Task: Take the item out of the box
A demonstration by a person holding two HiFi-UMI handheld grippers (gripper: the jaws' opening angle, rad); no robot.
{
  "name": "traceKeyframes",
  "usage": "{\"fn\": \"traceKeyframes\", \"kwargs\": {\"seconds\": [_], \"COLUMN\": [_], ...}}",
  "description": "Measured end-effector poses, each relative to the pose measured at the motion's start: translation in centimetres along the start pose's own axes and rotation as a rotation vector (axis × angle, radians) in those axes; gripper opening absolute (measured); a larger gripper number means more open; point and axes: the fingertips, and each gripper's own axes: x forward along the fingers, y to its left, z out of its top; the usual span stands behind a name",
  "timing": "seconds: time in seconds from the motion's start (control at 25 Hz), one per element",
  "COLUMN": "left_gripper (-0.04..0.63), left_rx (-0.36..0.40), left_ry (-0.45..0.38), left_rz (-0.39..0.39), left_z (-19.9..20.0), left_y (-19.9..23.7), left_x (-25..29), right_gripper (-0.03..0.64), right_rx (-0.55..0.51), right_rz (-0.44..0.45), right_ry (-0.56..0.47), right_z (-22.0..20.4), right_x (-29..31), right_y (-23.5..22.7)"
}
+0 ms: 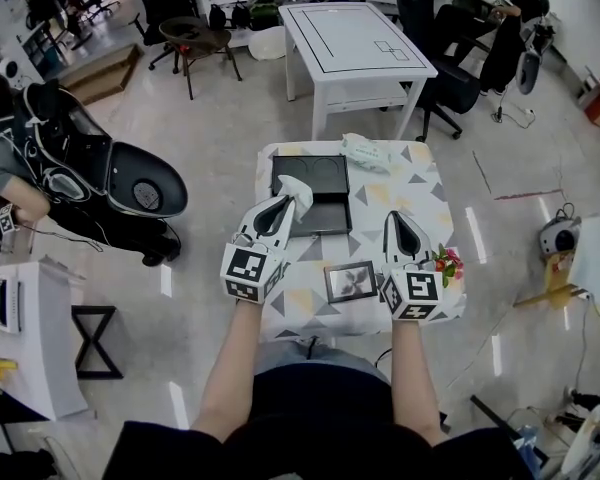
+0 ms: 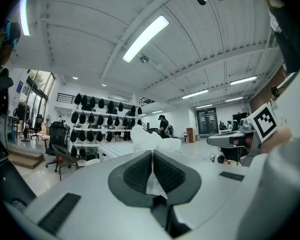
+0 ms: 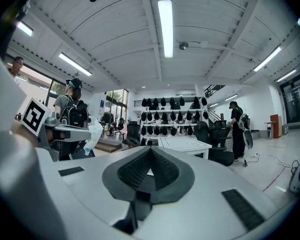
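Note:
An open black box (image 1: pixel 315 183) with round hollows inside lies on the small patterned table (image 1: pixel 420 183). My left gripper (image 1: pixel 283 211) hangs over the box's near left corner, shut on a piece of crumpled white wrapping (image 1: pixel 299 194). In the left gripper view the wrapping (image 2: pixel 155 140) bulges out past the closed jaws of that gripper (image 2: pixel 152 152). My right gripper (image 1: pixel 406 230) hovers to the right of the box, shut with nothing in it (image 3: pixel 150 150). From the right gripper view the left gripper (image 3: pixel 60 130) and its wrapping (image 3: pixel 92 135) show at the left.
A framed picture (image 1: pixel 351 281) lies flat near the table's front edge between my grippers. Small red flowers (image 1: pixel 447 263) sit at the front right corner, a white packet (image 1: pixel 366 153) at the far edge. A larger white table (image 1: pixel 355 43) and office chairs stand beyond.

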Motion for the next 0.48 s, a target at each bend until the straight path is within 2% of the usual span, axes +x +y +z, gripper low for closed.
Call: {"fn": "traceKeyframes", "kwargs": {"seconds": [0.48], "left_gripper": [0.025], "left_rx": [-0.008], "left_ry": [0.013], "left_rz": [0.008], "left_z": [-0.41], "left_y": [0.33], "left_x": [-0.49], "right_gripper": [0.0], "right_rx": [-0.003], "right_rz": [0.015], "right_ry": [0.015], "right_z": [-0.28], "right_x": [0.15], "right_y": [0.82]}}
